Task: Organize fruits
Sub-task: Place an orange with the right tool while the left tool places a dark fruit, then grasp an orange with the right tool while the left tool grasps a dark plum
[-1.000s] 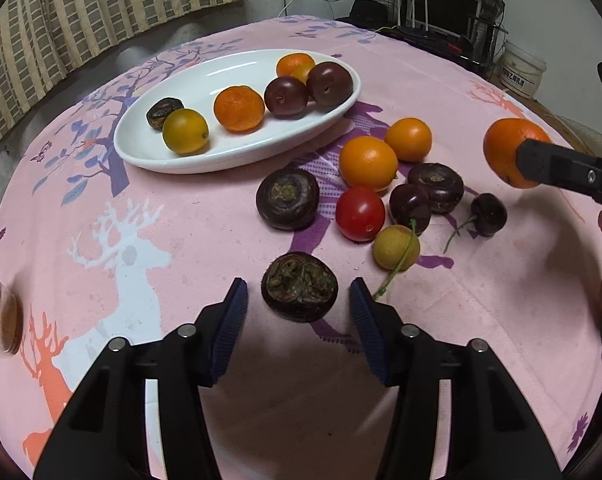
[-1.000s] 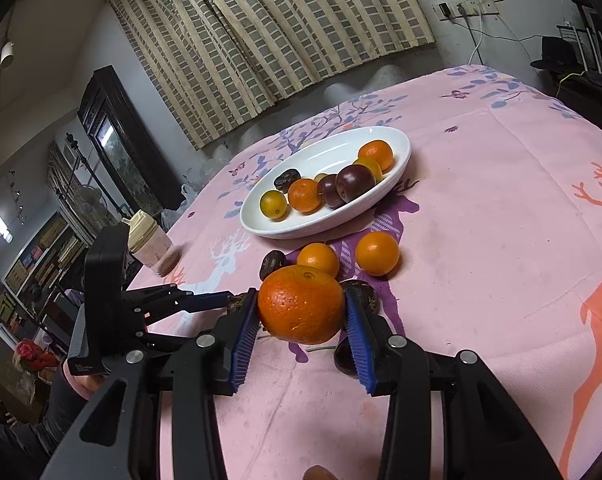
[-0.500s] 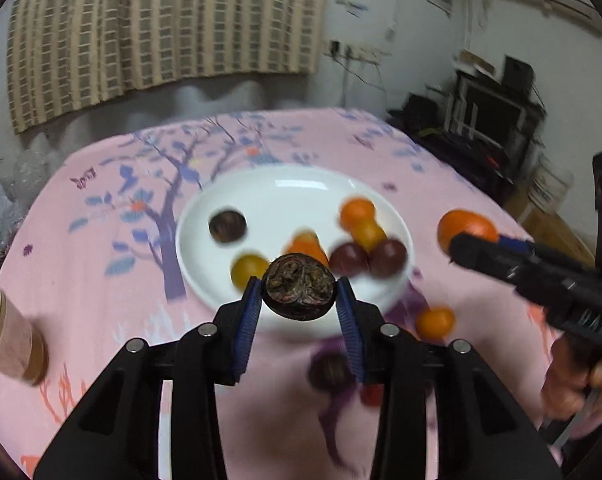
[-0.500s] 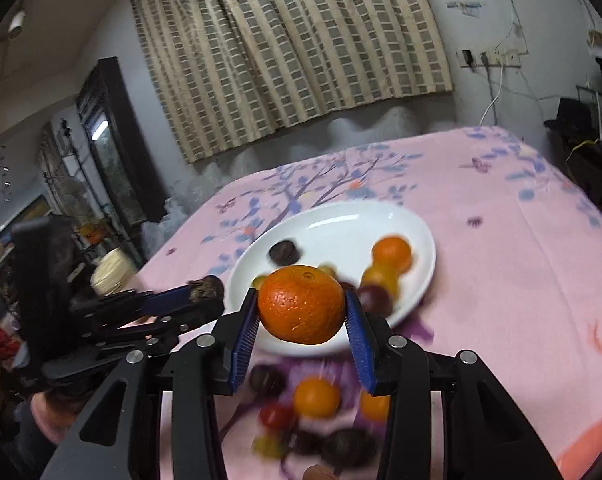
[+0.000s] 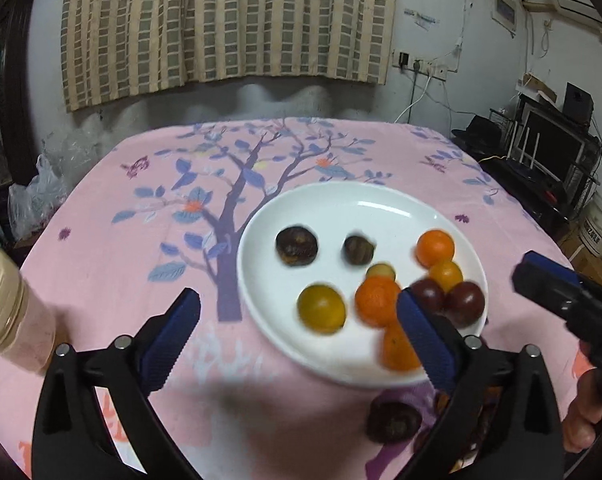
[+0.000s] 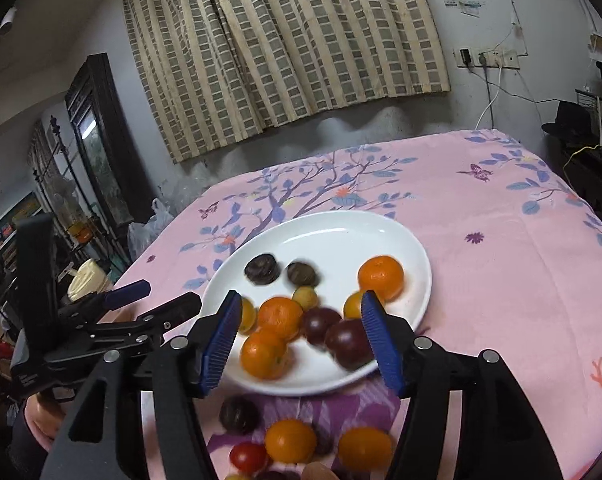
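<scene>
Both grippers hover over the near rim of the white plate [image 6: 417, 280], jaws having just opened and holding nothing: the left gripper [image 5: 297, 330] spread wide, the right gripper [image 6: 301, 340] about half apart. The plate holds oranges, dark plums and other small fruit. The loose fruit [image 6: 291, 440] lies on the pink cloth [image 6: 501, 240] below and behind the right gripper, the nearer one

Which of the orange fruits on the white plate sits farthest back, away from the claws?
The orange fruit at the plate's right rim, standing apart behind the cluster. The other orange ones lie nearer the front edge.
</scene>
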Tool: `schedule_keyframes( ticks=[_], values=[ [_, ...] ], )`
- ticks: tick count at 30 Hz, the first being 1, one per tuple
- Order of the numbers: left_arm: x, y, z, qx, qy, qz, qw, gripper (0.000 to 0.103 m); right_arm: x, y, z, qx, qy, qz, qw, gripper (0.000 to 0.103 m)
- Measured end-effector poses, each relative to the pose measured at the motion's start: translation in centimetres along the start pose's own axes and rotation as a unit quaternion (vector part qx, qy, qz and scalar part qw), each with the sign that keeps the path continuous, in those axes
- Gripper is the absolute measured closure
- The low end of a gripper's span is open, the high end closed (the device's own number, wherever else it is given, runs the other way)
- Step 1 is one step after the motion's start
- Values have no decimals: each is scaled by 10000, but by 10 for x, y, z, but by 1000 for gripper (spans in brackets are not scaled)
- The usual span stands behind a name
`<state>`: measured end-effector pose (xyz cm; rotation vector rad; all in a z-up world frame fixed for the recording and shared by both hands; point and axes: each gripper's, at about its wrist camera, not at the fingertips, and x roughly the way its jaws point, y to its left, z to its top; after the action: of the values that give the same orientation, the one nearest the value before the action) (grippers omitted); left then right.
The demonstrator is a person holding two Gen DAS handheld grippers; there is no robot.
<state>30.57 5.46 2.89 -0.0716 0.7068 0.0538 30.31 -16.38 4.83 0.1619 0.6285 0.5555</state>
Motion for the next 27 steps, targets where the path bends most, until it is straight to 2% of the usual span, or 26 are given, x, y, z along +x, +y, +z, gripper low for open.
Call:
schedule_keyframes(
  ticks=[5, 7, 11, 23, 27],
  values=[
    [-12, 12, -21, -165, 154, 28, 9997, 6, -5, 15, -26, -258, 610, 178, 9976, 41],
    [-15, 13, -29, -164, 199, 28, 9997, 6, 0, 24, -40, -419, 867, 132, 9953, 51],
    [-14, 14, -39, -101, 318, 148, 9993, 6, 9, 33, -56, -627, 1186, -33, 9910, 54],
    [-14, 16, -40, -175, 397, 112, 9990, 6, 28, 29, -68, -659, 1552, -259, 9853, 55],
    [-14, 16, -40, -177, 396, 117, 9990, 6, 30, 23, -68, -502, 1575, -222, 9860, 61]
  ],
)
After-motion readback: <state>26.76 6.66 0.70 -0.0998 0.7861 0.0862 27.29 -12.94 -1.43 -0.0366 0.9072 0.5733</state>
